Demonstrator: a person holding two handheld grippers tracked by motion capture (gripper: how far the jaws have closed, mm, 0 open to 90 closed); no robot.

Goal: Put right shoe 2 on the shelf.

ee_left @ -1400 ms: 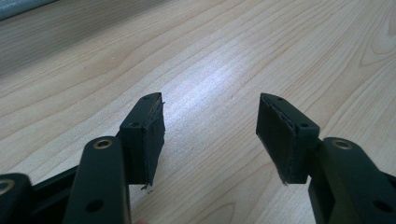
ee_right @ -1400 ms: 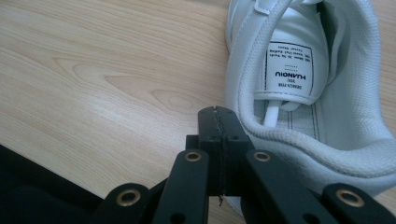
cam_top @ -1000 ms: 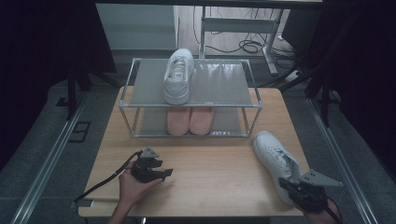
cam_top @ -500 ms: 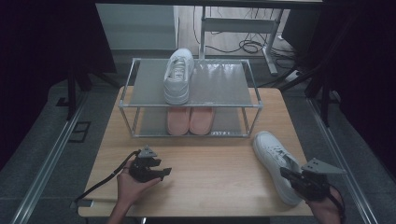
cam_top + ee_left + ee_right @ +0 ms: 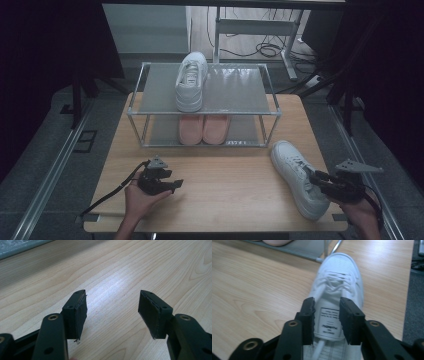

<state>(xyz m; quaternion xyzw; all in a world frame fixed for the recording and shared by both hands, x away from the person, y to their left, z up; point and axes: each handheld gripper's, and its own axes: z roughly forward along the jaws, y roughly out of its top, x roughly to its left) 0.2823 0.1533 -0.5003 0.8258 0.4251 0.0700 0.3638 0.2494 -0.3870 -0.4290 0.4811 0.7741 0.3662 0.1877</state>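
Right gripper view | white sneaker tongue label | mirrored print, unreadable

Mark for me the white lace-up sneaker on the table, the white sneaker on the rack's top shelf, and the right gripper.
White lace-up sneaker on the table [image 5: 295, 172]: high view, on its laces.
White sneaker on the top shelf [image 5: 190, 82]: high view, on its tongue.
Right gripper [image 5: 327, 320]: right gripper view, midway between the fingertips, jaws apart over the tongue label.

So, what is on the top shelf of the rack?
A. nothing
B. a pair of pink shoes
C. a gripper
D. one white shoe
D: one white shoe stands on the top shelf of the rack; the pink pair sits on the lower shelf.
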